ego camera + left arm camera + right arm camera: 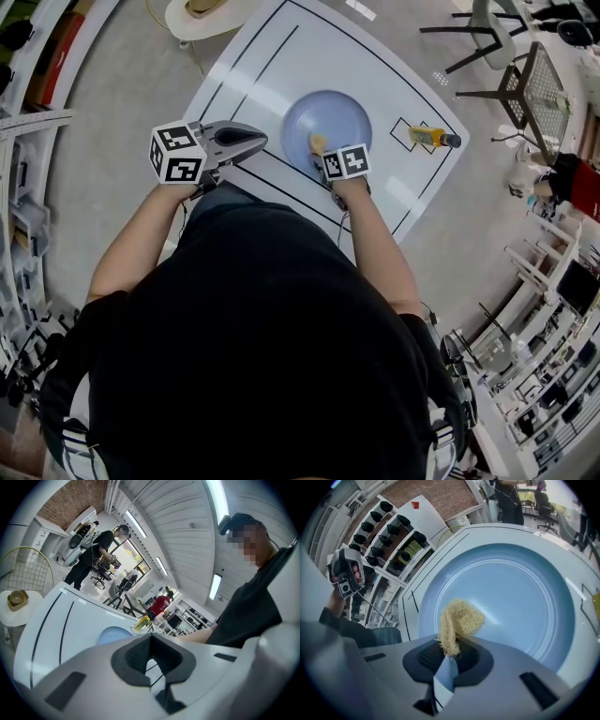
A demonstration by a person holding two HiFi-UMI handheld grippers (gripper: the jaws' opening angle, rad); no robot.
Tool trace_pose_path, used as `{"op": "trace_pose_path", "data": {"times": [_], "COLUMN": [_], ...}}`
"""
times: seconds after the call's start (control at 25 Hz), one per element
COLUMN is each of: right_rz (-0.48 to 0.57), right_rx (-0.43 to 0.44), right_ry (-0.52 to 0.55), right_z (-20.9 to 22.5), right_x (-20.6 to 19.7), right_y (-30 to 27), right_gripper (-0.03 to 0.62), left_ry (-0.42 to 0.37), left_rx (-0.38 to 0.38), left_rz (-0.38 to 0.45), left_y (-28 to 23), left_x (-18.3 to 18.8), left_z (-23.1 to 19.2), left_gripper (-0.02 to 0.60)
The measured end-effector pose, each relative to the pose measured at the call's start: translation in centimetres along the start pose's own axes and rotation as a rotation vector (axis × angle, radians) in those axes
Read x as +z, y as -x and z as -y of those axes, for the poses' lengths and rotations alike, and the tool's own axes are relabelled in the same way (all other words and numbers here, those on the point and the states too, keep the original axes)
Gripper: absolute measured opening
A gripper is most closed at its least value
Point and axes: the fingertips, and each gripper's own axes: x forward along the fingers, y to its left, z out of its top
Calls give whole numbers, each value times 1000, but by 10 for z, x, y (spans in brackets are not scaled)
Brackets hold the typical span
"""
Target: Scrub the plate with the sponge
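Note:
A pale blue plate [330, 120] lies on the white table [281, 56] in front of me. My right gripper [321, 150] hangs over its near rim, shut on a yellow fibrous sponge [317, 142]. In the right gripper view the sponge [459, 619] sticks out of the gripper [449, 651] and rests over the near part of the plate [520, 592]. My left gripper [262, 141] is held left of the plate and above the table, with its jaws together and nothing between them. The left gripper view looks past that gripper [151, 641] to the plate [111, 633].
A yellow bottle [429, 137] lies in a marked rectangle right of the plate, also visible as the bottle [142, 622]. Black lines mark the table. A small round stand [202, 14] holding a bowl is beyond the far left corner. Chairs [516, 75] and shelving are at right.

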Motion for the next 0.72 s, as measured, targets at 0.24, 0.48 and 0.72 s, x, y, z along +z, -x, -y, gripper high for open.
{"op": "trace_pose_path", "data": {"times": [0.24, 0.48, 0.72], "right_rz": [8, 63, 214], "right_rx": [27, 37, 15], "right_ry": [12, 22, 79], "right_z": [-9, -19, -43], "right_x": [9, 21, 49], "right_y": [-1, 16, 61], "right_gripper": [37, 35, 35], "left_ry": [-4, -14, -43], "left_rx": [0, -6, -12], "left_rz": [-4, -3, -3], "left_y": [1, 2, 5], "left_x": [4, 7, 12], "left_z": [-1, 0, 11], "left_gripper": [3, 3, 3]}}
